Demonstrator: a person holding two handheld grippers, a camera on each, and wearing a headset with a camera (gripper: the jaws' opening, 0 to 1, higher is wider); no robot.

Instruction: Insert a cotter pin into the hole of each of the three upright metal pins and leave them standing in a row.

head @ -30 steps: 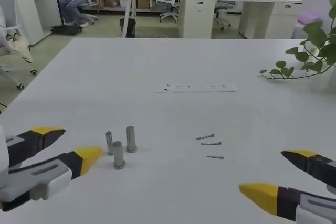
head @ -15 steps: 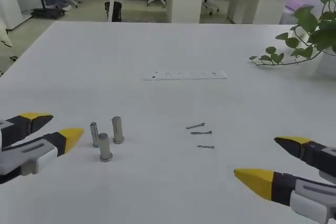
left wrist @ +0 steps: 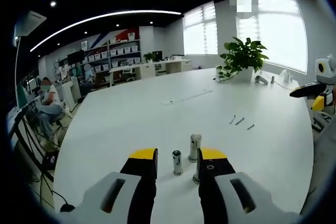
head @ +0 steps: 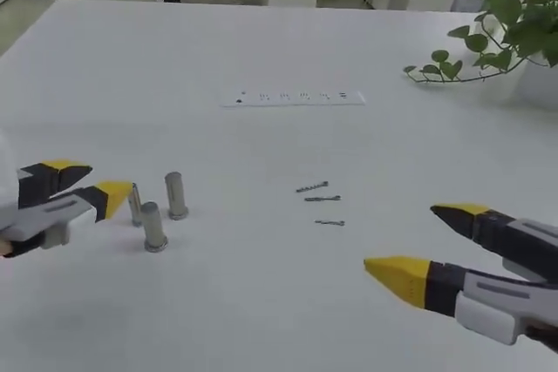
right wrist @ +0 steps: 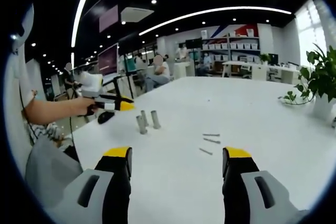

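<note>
Three short upright metal pins [head: 155, 206] stand in a tight cluster on the white table [head: 261, 302], left of centre; the left gripper view shows the metal pins [left wrist: 178, 162] just past my jaws. Three small cotter pins [head: 321, 200] lie loose near the middle, also seen as cotter pins [right wrist: 210, 141] from the right. My left gripper [head: 80, 179] is open, its near tip almost beside the leftmost pin. My right gripper [head: 436, 241] hangs open at the lower right, well short of the cotter pins and holding nothing.
A white power strip [head: 293, 97] lies flat further back on the table. A leafy potted plant [head: 506, 28] stands at the far right edge. Desks and chairs fill the room beyond the table's far edge.
My left gripper has moved right and closer to the metal pins. The head camera has tilted down, so the whole scene has shifted up. The pins and cotter pins have not moved.
</note>
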